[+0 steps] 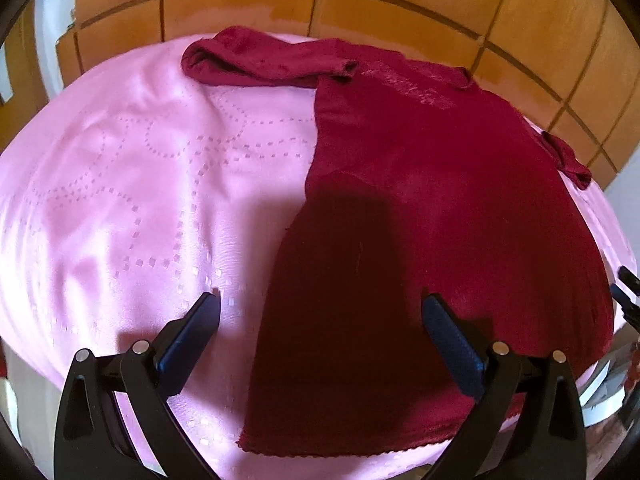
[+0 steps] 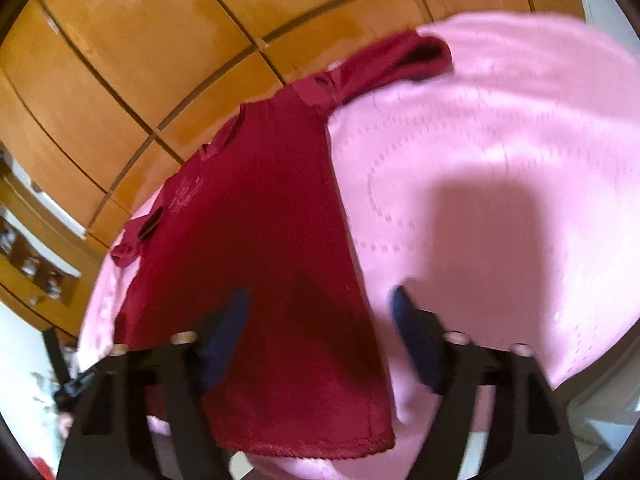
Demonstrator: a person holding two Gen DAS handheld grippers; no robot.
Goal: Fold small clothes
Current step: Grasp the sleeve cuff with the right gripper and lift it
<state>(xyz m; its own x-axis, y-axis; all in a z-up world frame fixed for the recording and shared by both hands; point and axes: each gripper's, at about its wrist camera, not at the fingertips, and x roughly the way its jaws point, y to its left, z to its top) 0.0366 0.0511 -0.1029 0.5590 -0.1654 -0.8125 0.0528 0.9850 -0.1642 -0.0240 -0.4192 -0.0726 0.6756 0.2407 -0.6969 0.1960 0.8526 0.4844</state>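
Observation:
A dark red long-sleeved top [image 1: 420, 184] lies flat on a round table with a pink cloth [image 1: 140, 168]. One sleeve [image 1: 256, 60] stretches left across the far edge. My left gripper [image 1: 320, 304] is open and empty above the top's hem, its left finger over the pink cloth. In the right wrist view the same top [image 2: 256, 208] lies to the left on the pink cloth [image 2: 500, 168]. My right gripper [image 2: 320, 300] is open and empty above the top's near right edge. The view is blurred.
Orange floor tiles [image 1: 360, 12] surround the table. A shelf with small items [image 2: 36, 264] stands at the far left of the right wrist view. Part of the other gripper [image 1: 628, 292] shows at the table's right edge.

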